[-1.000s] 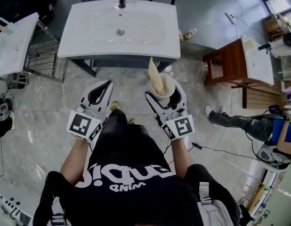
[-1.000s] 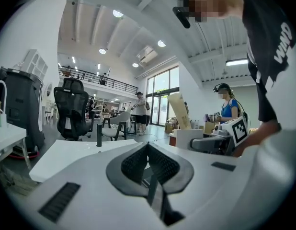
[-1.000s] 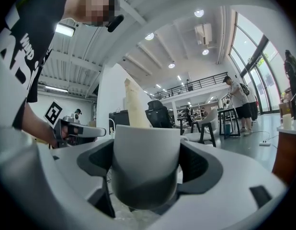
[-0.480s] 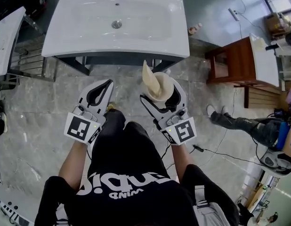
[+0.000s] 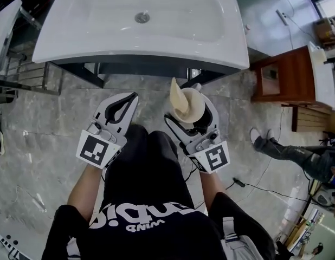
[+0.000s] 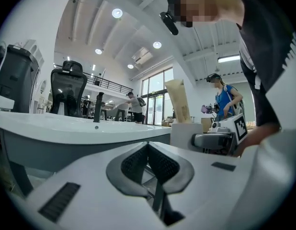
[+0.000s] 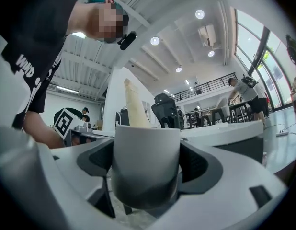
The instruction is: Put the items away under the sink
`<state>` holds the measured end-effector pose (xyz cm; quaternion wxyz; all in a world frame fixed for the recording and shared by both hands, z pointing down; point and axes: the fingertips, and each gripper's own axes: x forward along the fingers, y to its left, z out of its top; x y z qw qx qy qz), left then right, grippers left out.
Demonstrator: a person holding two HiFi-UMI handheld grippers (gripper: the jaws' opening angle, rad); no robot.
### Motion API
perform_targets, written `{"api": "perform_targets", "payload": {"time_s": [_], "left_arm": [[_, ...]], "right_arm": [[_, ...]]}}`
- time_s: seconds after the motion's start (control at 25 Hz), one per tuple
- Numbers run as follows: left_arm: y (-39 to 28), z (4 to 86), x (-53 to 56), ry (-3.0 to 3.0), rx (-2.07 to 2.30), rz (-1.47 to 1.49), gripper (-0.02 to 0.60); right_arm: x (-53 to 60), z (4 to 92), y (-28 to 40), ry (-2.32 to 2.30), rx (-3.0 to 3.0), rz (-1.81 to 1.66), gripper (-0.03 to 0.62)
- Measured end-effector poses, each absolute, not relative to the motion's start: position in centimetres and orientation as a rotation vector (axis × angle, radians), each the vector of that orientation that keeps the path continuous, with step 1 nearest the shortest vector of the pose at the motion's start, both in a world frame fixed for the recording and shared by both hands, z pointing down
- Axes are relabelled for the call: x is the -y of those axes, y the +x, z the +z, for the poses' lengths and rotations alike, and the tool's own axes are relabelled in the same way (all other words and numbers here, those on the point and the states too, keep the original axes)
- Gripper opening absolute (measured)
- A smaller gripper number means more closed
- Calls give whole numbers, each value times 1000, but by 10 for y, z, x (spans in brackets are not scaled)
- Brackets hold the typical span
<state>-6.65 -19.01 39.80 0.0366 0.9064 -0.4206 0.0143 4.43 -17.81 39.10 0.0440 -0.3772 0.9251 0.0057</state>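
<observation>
A white sink [image 5: 140,26] on a dark frame fills the top of the head view. My right gripper [image 5: 188,97] is shut on a white cup [image 5: 190,105] with a cream tube [image 5: 176,92] standing in it, held upright just in front of the sink's front edge. In the right gripper view the cup [image 7: 145,162] sits between both jaws, with the tube [image 7: 135,104] sticking up. My left gripper [image 5: 127,98] hangs to its left, shut and empty, its pads [image 6: 160,164] pressed together. The left gripper view shows the cup [image 6: 186,134] to its right.
A dark frame [image 5: 97,69] carries the sink over a marble floor. A metal rack [image 5: 18,72] stands at the left and a brown wooden cabinet [image 5: 287,83] at the right. A person's legs [image 5: 289,151] and a cable [image 5: 259,187] lie on the floor at the right.
Both grippers and my head have moved closer to the sink's front edge. The cup stays in the right gripper; the left stays shut.
</observation>
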Motion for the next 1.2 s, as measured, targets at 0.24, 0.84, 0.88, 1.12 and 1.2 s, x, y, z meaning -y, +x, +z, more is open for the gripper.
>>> {"api": "perform_targets", "payload": {"time_s": [0.24, 0.84, 0.88, 1.12, 1.2], "left_arm": [[-70, 461, 208, 2812, 1267, 31, 18], [-47, 600, 243, 2870, 1240, -56, 18], [-46, 604, 242, 2873, 1242, -62, 18], [-45, 624, 240, 2873, 1281, -49, 18], [-43, 629, 239, 2863, 1299, -36, 18]], "right_arm": [[197, 458, 32, -1137, -2835, 63, 431], [236, 608, 39, -1135, -2828, 130, 431], [237, 614, 40, -1133, -2822, 127, 431], [238, 635, 45, -1105, -2815, 136, 431], [238, 637, 45, -1099, -2817, 138, 431]]}}
